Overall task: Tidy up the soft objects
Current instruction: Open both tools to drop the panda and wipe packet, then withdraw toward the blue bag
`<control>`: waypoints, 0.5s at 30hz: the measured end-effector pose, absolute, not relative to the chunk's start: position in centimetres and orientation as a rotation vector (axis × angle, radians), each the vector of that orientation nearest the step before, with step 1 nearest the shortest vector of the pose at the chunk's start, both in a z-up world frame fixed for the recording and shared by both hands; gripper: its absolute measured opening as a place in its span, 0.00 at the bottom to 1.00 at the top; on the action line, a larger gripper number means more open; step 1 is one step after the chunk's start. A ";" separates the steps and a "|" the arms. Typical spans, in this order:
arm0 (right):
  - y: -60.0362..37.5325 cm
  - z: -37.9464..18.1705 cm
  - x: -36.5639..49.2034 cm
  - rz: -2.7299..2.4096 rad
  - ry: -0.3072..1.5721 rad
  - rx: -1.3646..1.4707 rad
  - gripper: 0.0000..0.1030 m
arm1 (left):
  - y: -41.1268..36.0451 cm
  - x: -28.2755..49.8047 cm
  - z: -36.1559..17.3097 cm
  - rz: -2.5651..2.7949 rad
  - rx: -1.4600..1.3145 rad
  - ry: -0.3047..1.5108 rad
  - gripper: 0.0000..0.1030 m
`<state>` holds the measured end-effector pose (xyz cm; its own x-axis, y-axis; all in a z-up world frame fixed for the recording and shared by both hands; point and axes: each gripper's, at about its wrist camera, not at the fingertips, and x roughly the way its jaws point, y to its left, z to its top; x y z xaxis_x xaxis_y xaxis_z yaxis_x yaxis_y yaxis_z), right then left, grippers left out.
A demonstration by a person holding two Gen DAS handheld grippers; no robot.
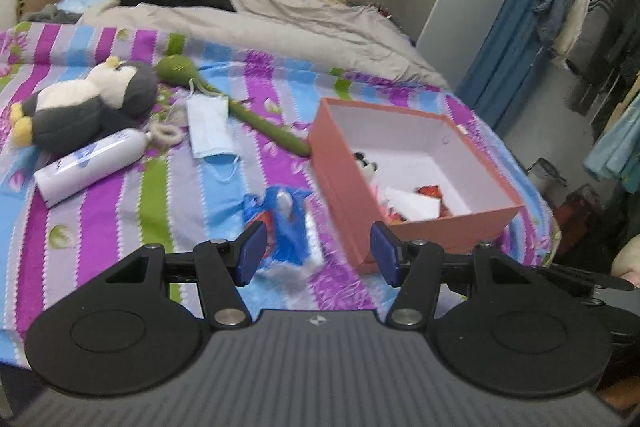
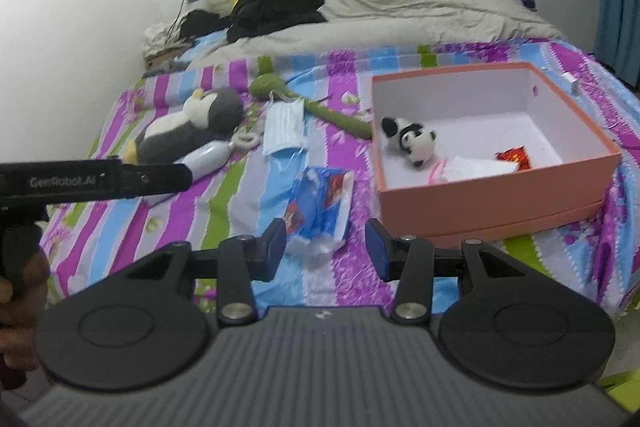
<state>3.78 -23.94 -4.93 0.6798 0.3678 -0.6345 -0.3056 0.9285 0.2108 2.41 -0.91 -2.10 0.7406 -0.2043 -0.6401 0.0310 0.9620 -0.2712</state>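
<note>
Two hand-held grippers: my left hand-held gripper [image 1: 318,253] and my right hand-held gripper [image 2: 326,249] both hang above the bed [image 1: 120,211] with jaws spread and nothing between the pads.
Step in hand: between picks, I judge; some things already lie in the orange box [image 2: 496,195], others wait on the striped cover.
In the box: a small panda plush [image 2: 412,141], a white paper-like piece and something red and shiny.
Still out: the penguin plush [image 1: 84,103], the green long-stemmed soft toy [image 1: 224,103], the face mask [image 1: 210,127], and the blue-and-red wrapper [image 2: 320,205] lying just ahead of both grippers, near the box's left wall.
Next move: lower one gripper onto the wrapper, close on a raised fold, then carry it over the box rim.
Not soft: the white bottle [image 1: 88,165] beside the penguin probably stays.
Hard to make out: motion blur smears the wrapper; it may be a tissue pack or a plastic bag, I cannot say. The small whitish loop by the bottle's cap is unclear.
Cut off: the box's near left corner hides behind my finger in the left view.
</note>
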 end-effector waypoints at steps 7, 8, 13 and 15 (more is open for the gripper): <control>-22.1 -6.8 4.1 0.396 0.765 0.058 0.46 | 0.2 3.9 -3.9 -0.101 -0.265 0.754 0.61; -21.9 -7.0 4.3 0.401 0.771 0.053 0.46 | 0.4 4.2 -4.3 -0.095 -0.266 0.763 0.61; -20.2 -8.2 5.6 0.446 0.790 0.013 0.46 | 2.0 6.0 -5.4 -0.063 -0.283 0.779 0.61; -19.3 -8.6 6.4 0.454 0.800 -0.010 0.46 | 2.9 6.8 -6.0 -0.044 -0.298 0.786 0.61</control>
<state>6.45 -19.34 -8.58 0.6059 0.3888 -0.6940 -0.3959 0.9041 0.1608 6.79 2.90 -5.95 0.7078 -0.1498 -0.6903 -0.0711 0.9572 -0.2806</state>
